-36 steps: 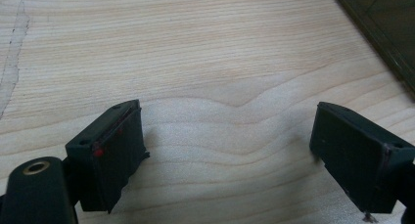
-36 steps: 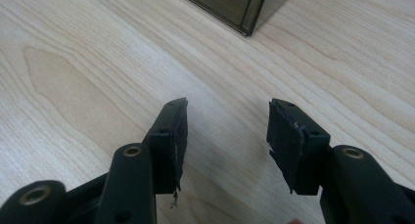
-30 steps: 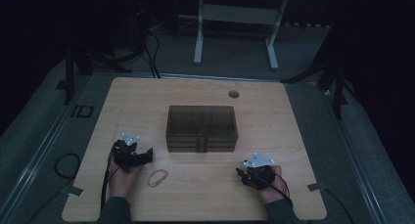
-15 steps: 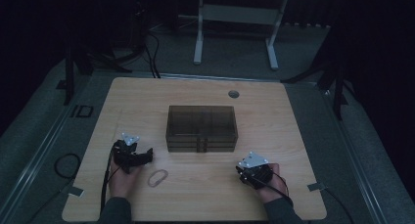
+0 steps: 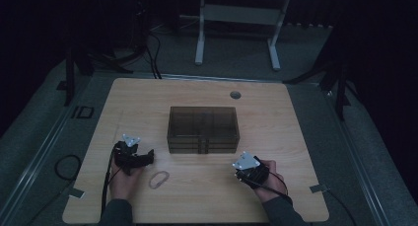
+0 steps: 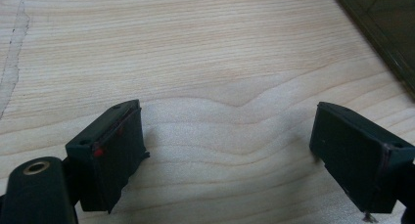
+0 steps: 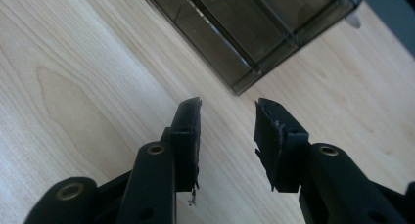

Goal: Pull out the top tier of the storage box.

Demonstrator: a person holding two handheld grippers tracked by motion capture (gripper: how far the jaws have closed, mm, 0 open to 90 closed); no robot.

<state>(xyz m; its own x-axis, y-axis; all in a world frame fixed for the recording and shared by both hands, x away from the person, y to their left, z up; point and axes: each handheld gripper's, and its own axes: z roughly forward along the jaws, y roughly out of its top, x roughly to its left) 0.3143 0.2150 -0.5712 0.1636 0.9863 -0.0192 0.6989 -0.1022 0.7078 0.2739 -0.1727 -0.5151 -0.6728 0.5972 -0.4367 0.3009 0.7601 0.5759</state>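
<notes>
A smoky see-through box (image 5: 203, 129) with inner compartments stands at the table's middle. My left gripper (image 5: 146, 157) rests left of it near the front, pointing right. Its jaws stand wide open (image 6: 226, 111) over bare wood, and the box's corner (image 6: 386, 33) shows at the upper right. My right gripper (image 5: 245, 168) sits at the front right, a hand around it. Its jaws (image 7: 228, 106) have just been closing and stand partly open with nothing between them. They point toward the box's near corner (image 7: 254, 23).
A pale rubber band loop (image 5: 159, 178) lies on the wooden table (image 5: 276, 117) just right of the left hand. A round cable port (image 5: 235, 94) sits near the far edge. Cables trail from both grippers off the front edge.
The right hand and its gripper have shifted a little to the left, toward the box. The left gripper has stayed put.
</notes>
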